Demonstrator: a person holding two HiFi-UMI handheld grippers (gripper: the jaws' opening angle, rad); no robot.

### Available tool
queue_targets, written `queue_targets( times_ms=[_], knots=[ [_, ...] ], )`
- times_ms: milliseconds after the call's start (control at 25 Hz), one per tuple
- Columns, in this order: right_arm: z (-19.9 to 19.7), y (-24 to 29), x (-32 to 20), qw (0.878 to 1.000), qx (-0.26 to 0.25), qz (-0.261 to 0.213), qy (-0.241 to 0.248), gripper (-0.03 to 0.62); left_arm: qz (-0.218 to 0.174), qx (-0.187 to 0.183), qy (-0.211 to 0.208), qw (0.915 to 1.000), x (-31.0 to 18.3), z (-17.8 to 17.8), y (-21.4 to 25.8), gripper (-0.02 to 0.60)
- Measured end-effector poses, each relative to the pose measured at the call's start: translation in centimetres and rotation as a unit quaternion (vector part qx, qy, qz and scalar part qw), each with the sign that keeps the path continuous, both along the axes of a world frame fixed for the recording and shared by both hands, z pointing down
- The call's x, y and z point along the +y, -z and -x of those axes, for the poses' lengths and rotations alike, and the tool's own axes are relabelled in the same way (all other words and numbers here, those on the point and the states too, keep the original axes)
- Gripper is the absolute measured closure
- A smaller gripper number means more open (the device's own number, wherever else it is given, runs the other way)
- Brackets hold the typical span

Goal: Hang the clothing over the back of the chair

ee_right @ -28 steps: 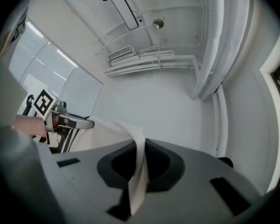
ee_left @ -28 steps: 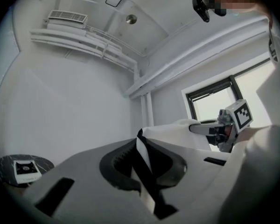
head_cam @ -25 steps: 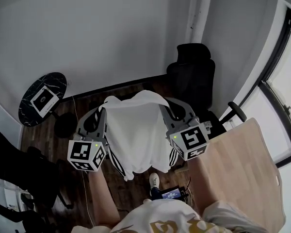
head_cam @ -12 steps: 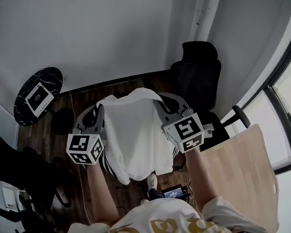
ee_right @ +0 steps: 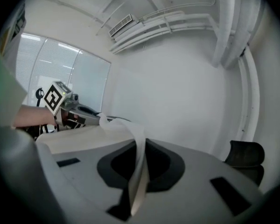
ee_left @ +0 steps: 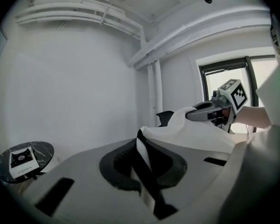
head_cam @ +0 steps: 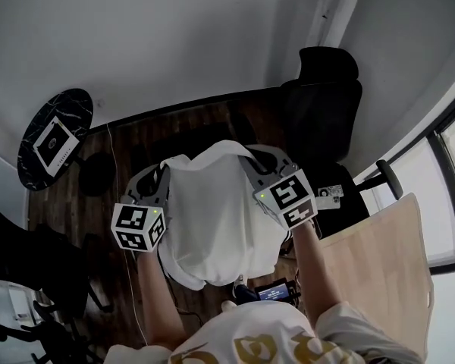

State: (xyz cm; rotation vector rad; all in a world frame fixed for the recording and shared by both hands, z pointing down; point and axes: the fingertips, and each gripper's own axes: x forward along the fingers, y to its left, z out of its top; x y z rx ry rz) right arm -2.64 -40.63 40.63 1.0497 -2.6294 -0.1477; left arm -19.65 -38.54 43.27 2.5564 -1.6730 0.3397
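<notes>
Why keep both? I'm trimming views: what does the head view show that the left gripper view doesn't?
Only the head view: the desk, the floor, and the garment hanging down in full.
Only the left gripper view: the left hand-held gripper up close, its jaws shut on a striped fold of the garment, and the ceiling ducts.
Both: the white garment, the black chair, the round table and the right hand-held gripper.

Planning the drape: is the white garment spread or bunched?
Spread: the garment stretches between left gripper and right gripper, each clamping an edge.
</notes>
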Motion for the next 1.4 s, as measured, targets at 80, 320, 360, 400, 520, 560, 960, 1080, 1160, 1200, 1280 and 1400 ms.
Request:
queue_targets(
  times_ms=[80,320,360,400,520,560,960,1080,1160,1200,1280,1400],
  knots=[
    [0.5,-2.2,-0.9,0.999,0.027,0.015,0.016,0.571,0.021,-0.003,-0.012,0.9997,-0.8,-0.2,-2.0,0.549],
    [2.4,-7.9,-2.0,0.992,0.064,0.070,0.084,0.571,0.105,-0.015,-0.048,0.9932,-2.1,-1.2,-8.4,0.549],
    [2.6,-8.6,-2.1,0.990,0.067,0.080,0.091,0.571,0.116,-0.010,-0.052,0.9919,-2.3,-1.2,-9.0,0.548],
    [2.8,-9.2,-2.1,0.989,0.071,0.089,0.097,0.571,0.125,-0.004,-0.054,0.9907,-2.5,-1.2,-9.6,0.549],
    [3.7,-11.1,-2.4,0.982,0.082,0.116,0.121,0.569,0.153,0.004,-0.064,0.9862,-3.0,-0.9,-11.4,0.549],
    [3.9,-11.7,-2.5,0.980,0.085,0.125,0.130,0.569,0.161,0.003,-0.069,0.9845,-3.2,-1.0,-12.0,0.548],
    [5.3,-18.8,-1.1,0.939,0.129,0.200,0.247,0.565,0.257,-0.040,-0.163,0.9517,-2.8,-3.3,-18.9,0.546],
    [4.9,-20.4,-0.6,0.931,0.120,0.219,0.267,0.565,0.282,-0.047,-0.199,0.9374,-2.1,-4.4,-20.5,0.541],
    [4.9,-21.3,-0.1,0.923,0.126,0.233,0.280,0.565,0.302,-0.062,-0.226,0.9242,-1.4,-5.0,-21.8,0.537],
    [4.9,-21.8,0.3,0.915,0.136,0.241,0.293,0.565,0.315,-0.067,-0.239,0.9161,-0.9,-5.3,-22.5,0.535],
    [5.0,-23.2,1.5,0.894,0.164,0.262,0.325,0.565,0.345,-0.081,-0.269,0.8954,0.4,-5.8,-23.9,0.535],
    [4.7,-25.8,4.2,0.844,0.219,0.316,0.374,0.566,0.413,-0.103,-0.315,0.8482,3.2,-6.5,-26.3,0.535]
  ],
)
